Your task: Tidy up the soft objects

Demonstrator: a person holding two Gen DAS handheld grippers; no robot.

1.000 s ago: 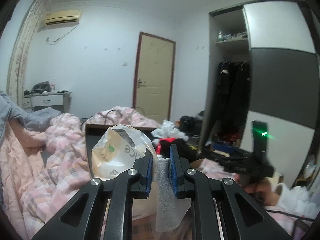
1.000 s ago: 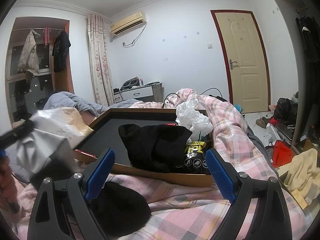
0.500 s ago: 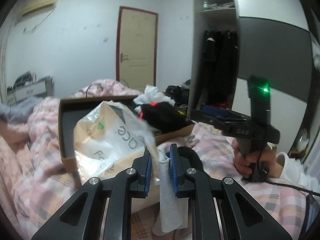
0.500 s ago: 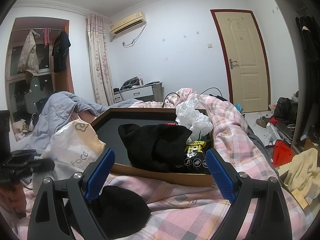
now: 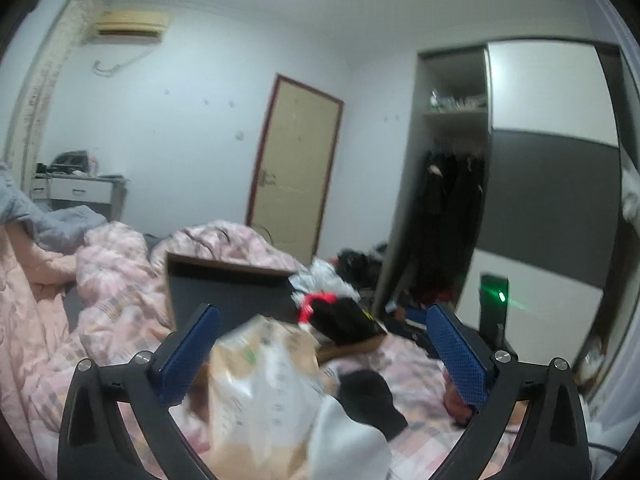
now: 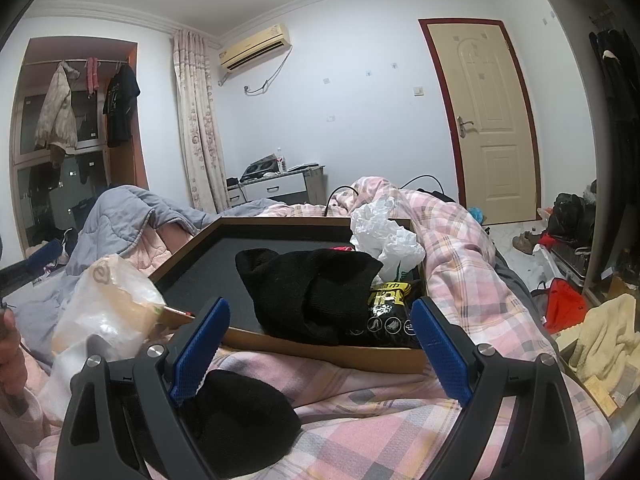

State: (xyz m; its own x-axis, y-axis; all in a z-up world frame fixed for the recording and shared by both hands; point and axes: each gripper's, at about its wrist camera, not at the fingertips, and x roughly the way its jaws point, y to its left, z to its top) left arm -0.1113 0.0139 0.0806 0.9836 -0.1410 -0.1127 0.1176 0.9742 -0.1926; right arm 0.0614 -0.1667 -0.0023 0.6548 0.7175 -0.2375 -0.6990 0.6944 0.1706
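Bed with pink plaid quilt (image 6: 472, 256); on it a tray (image 6: 320, 346) holding a black hat (image 6: 308, 292) and a crumpled white bag (image 6: 384, 236). Left hand-held gripper (image 5: 320, 356), jaws spread, holds nothing; a packet (image 5: 264, 384) and white sock (image 5: 344, 440) lie below it. Right hand-held gripper (image 6: 320, 348), jaws spread and empty, hovers over a second black hat (image 6: 240, 424) on the quilt.

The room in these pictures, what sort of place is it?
Most likely a lived-in bedroom: a pink checked quilt covers a bed, coats hang in an open wardrobe, and an air conditioner is mounted high on the wall.
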